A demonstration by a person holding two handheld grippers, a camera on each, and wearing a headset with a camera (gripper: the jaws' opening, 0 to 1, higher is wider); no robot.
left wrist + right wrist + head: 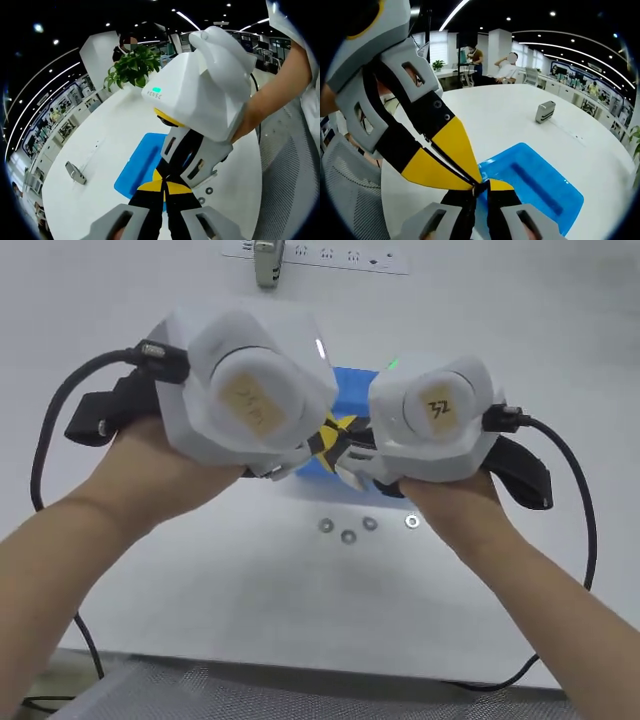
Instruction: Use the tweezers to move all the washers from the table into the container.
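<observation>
Several small metal washers [348, 536] lie on the white table [250, 590] in front of the blue container [352, 378]. Above them my left gripper [326, 440] and right gripper [346, 446] meet tip to tip over the container's near edge. In the right gripper view the left gripper [474, 181] is shut on a thin dark strip between its yellow tips, apparently the tweezers [451, 162]. My right gripper [481, 194] is closed to a narrow slit on that strip's end. In the left gripper view the washers [209, 190] lie right of the container [140, 167].
A white power strip [320, 254] and a small grey block [267, 262] sit at the table's far edge. Black cables [40, 460] trail off both grippers. The table's front edge [300, 665] runs close below. People sit far off [507, 67], and a plant [132, 67] stands at the table's far end.
</observation>
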